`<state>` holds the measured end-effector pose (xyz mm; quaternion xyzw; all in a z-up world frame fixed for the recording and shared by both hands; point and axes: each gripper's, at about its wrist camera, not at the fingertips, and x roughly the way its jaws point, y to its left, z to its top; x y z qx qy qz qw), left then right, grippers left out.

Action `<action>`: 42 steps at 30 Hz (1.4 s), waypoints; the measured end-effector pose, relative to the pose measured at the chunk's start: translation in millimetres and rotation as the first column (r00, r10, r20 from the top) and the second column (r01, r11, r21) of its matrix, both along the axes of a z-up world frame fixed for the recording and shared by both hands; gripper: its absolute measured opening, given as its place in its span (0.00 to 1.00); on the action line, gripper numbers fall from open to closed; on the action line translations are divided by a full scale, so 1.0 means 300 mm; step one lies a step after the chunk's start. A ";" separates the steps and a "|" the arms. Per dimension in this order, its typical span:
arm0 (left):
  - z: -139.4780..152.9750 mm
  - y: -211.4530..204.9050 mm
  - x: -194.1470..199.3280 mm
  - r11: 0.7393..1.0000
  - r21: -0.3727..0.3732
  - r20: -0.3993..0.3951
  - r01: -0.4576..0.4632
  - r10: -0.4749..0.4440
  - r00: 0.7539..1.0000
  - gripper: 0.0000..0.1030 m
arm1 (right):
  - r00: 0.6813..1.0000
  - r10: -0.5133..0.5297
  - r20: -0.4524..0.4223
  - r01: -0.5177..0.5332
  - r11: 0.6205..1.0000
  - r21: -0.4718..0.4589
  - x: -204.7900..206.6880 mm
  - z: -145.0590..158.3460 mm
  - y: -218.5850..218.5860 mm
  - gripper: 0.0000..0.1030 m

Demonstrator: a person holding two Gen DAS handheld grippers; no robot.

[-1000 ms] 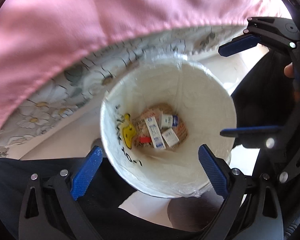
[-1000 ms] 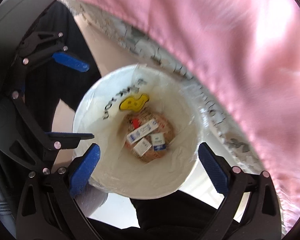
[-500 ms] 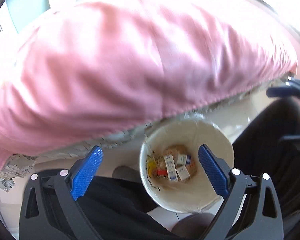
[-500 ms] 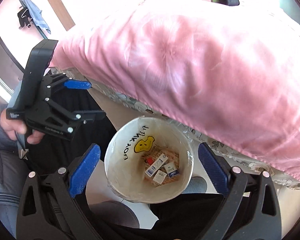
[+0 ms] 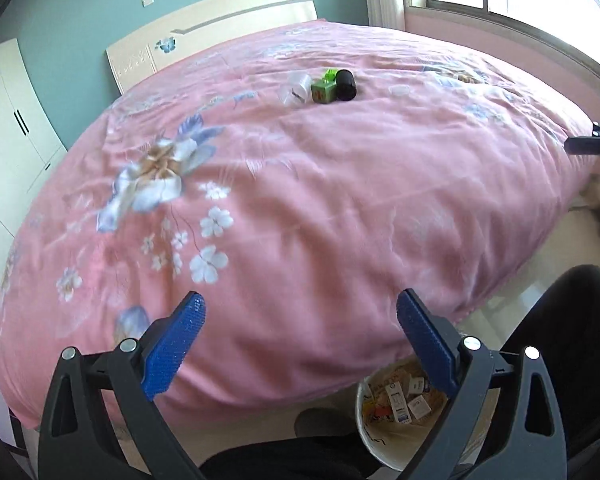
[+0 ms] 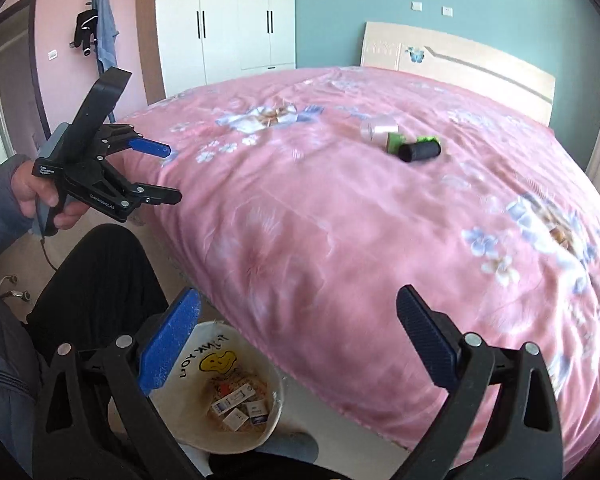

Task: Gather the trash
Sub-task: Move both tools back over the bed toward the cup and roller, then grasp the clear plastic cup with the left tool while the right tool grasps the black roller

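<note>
Both grippers have lifted from looking down into the trash bin [image 6: 220, 392] to facing across the pink bed [image 5: 300, 200]. The left gripper [image 5: 300, 344] and right gripper [image 6: 296, 344] are spread wide, holding nothing. Three items lie together mid-bed, well apart from the grippers: a clear cup [image 5: 296, 87], a green box [image 5: 323, 90], a black cylinder [image 5: 346, 85]. One white bin sits on the floor below, holding small cartons.
</note>
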<state>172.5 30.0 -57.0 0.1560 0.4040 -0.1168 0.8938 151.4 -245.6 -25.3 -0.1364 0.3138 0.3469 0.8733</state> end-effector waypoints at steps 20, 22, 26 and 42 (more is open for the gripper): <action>0.162 -0.084 0.465 0.983 0.120 0.078 0.137 -0.147 0.986 0.95 | 0.992 0.106 -0.069 -0.118 0.975 -0.191 0.558 0.063 -0.035 0.93; 0.156 -0.083 0.524 0.984 0.094 0.056 0.152 -0.158 0.986 0.95 | 0.992 0.106 -0.074 -0.118 0.975 -0.187 0.610 0.071 -0.033 0.93; 0.149 -0.095 0.623 0.981 0.076 0.051 0.180 -0.184 0.982 0.95 | 0.990 0.115 -0.084 -0.129 0.974 -0.187 0.709 0.068 -0.021 0.93; 0.021 -0.181 0.890 0.967 0.036 -0.011 0.252 -0.252 0.968 0.95 | 0.975 0.154 -0.163 -0.183 0.966 -0.182 1.016 -0.019 0.019 0.93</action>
